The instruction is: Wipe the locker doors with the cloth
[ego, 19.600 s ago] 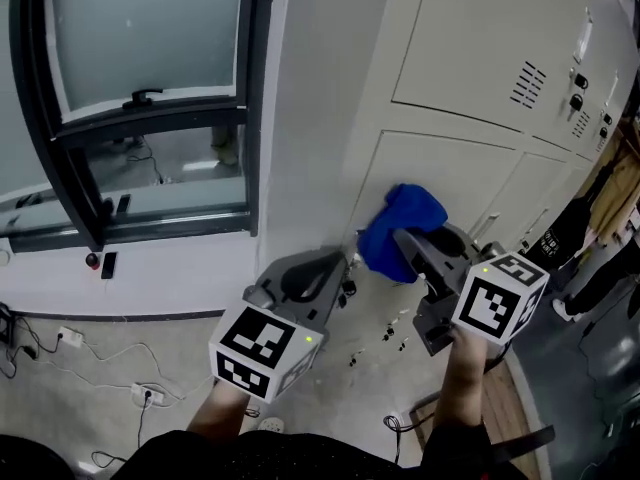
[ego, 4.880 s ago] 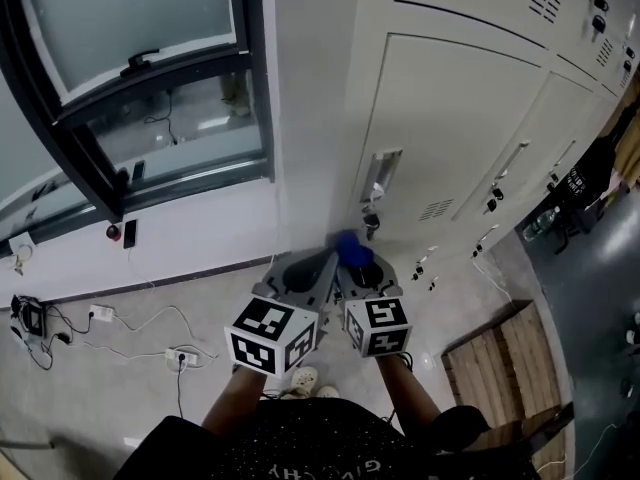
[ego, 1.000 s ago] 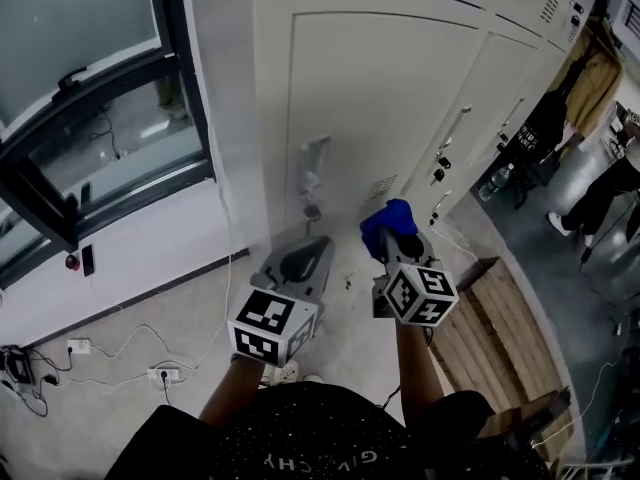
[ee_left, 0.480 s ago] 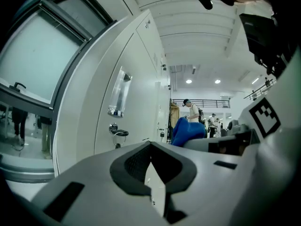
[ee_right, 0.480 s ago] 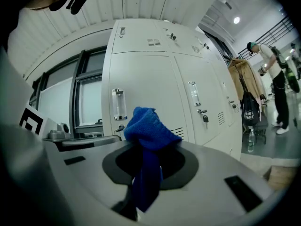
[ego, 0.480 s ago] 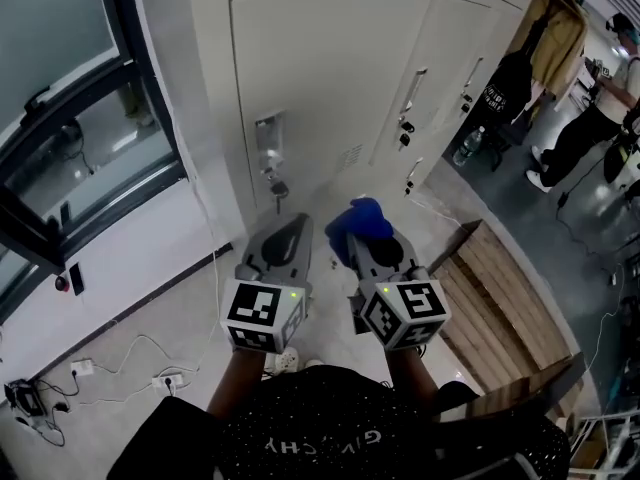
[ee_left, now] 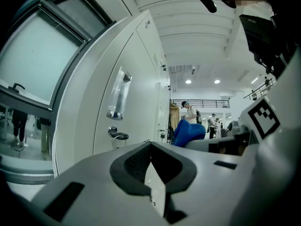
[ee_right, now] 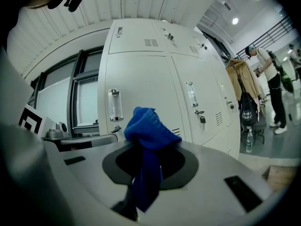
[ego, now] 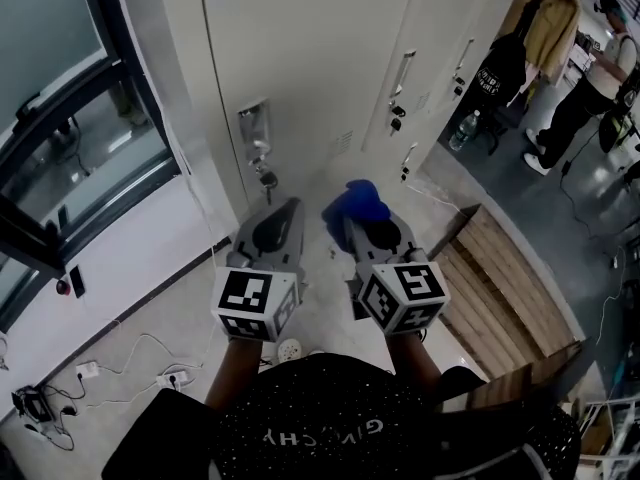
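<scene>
Cream locker doors (ego: 300,58) fill the top of the head view, each with a metal handle (ego: 253,128) and a padlock or key under it. A bunched blue cloth (ego: 355,203) sticks out of my right gripper (ego: 352,216), which is shut on it. In the right gripper view the cloth (ee_right: 148,126) hangs between the jaws, short of the locker doors (ee_right: 141,84). My left gripper (ego: 290,208) is beside it on the left, shut and holding nothing. In the left gripper view its tips (ee_left: 150,145) meet, with the locker door (ee_left: 136,102) ahead and the cloth (ee_left: 188,132) at right.
A dark-framed window (ego: 60,158) stands left of the lockers. Cables and a power strip (ego: 120,358) lie on the floor below it. A wooden platform (ego: 510,278) lies at right. A hanging coat (ego: 550,18), a black bag (ego: 500,68) and a standing person (ego: 590,78) are at far right.
The head view has swung along the locker row, so the doors sit further left. Both grippers have drawn closer together and lower; the cloth stays in the right one.
</scene>
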